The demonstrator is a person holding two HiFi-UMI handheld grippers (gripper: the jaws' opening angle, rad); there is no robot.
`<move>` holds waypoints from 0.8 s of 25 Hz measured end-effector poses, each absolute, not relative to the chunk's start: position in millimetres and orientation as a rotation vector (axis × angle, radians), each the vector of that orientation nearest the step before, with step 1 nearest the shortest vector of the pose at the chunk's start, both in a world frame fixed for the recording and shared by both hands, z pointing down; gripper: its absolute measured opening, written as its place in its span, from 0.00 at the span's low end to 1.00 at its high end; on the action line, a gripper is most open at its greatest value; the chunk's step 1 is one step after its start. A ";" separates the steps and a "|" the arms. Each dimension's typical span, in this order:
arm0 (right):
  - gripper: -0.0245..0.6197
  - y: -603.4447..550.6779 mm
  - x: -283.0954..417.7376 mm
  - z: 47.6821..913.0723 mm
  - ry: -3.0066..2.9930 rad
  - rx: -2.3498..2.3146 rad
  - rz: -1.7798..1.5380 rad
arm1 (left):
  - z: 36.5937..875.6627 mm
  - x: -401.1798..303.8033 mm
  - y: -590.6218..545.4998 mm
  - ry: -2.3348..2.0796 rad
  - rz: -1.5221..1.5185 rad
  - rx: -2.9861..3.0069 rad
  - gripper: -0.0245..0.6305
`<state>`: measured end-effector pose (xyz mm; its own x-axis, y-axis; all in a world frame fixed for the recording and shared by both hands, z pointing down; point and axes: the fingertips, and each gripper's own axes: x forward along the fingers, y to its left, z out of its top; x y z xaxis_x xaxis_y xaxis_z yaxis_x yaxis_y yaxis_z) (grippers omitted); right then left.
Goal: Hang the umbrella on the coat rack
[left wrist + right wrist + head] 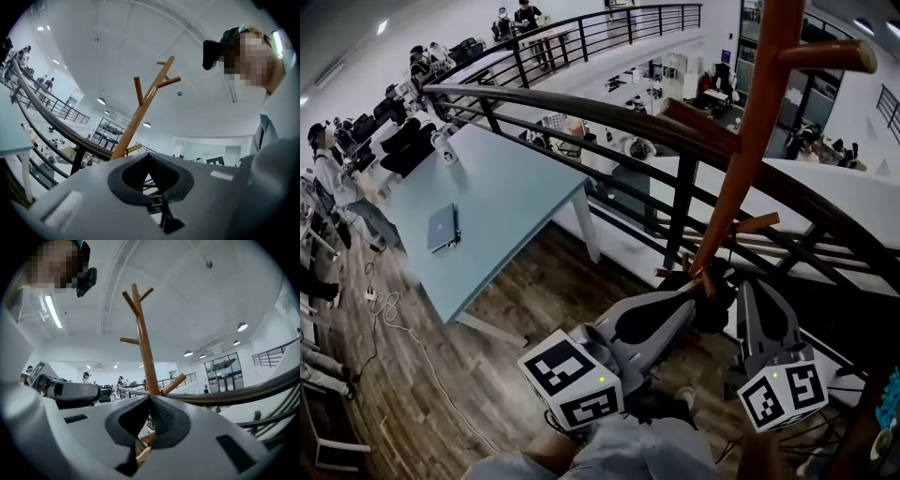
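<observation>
The wooden coat rack [741, 159] rises from just beyond both grippers, its pole and pegs also showing in the left gripper view [140, 110] and the right gripper view [143, 352]. A dark bundle that may be the umbrella [717, 305] sits at the pole's foot between the grippers, with a pale wooden end [701, 281] on top. My left gripper [689, 292] [149, 155] points up at the rack, jaws shut and empty. My right gripper [742, 286] [150, 397] is shut too. A tan wooden piece [144, 453] shows through the gap below its tips. I cannot tell if it is gripped.
A dark curved railing [581, 103] runs behind the rack, with a drop to a lower floor beyond. A pale blue table [497, 197] with a laptop [442, 228] stands to the left on the wooden floor. A person [337, 187] stands at the far left.
</observation>
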<state>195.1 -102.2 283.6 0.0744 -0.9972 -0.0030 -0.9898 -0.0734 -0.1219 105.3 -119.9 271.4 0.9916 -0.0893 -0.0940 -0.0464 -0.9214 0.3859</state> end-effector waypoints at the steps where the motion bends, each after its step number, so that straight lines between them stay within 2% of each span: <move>1: 0.04 -98.6 189.8 282.7 2.059 -2.248 -0.118 | 271.9 101.3 -118.5 -0.080 -0.147 2.746 0.05; 10: 0.04 -71.0 150.7 277.2 1.934 -2.357 -0.078 | 278.4 68.4 -110.0 0.044 -0.116 2.749 0.05; 20: 0.04 -51.1 151.0 257.0 1.885 -2.380 0.015 | 272.6 79.2 -100.8 0.084 -0.126 2.783 0.05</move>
